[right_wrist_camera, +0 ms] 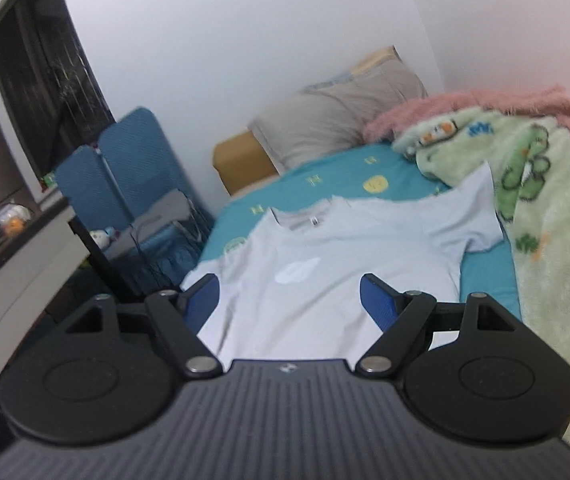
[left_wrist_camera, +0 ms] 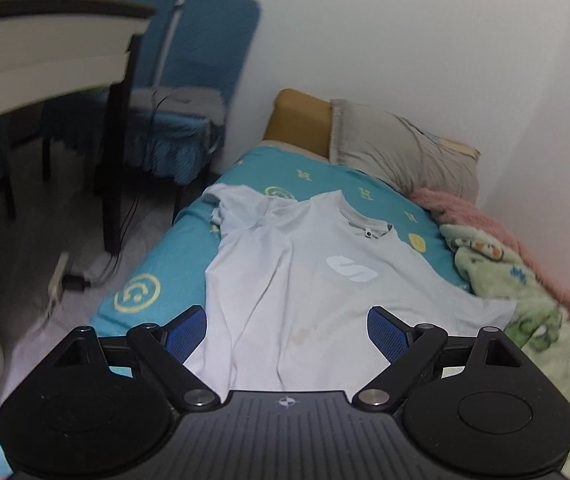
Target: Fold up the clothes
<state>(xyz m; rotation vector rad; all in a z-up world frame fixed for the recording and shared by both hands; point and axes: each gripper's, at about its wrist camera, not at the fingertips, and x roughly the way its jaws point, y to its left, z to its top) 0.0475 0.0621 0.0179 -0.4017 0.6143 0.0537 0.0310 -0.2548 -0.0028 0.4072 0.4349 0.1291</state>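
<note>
A bed [left_wrist_camera: 189, 248] with a teal sheet fills the room's corner, a grey pillow [left_wrist_camera: 401, 152] at its head and a green blanket [left_wrist_camera: 525, 292] along the wall side. A pale T-shirt [left_wrist_camera: 297, 280] lies spread face up on the sheet, collar toward the pillow, wrinkled, with a white logo on the chest; one sleeve is bunched near the bed's edge, the other reaches onto the blanket. The left gripper [left_wrist_camera: 287, 332] has its fingers spread wide, holding nothing, above the shirt's lower body. The right gripper [right_wrist_camera: 289, 300] is likewise spread and empty, the shirt's chest seen between its fingers.
</note>
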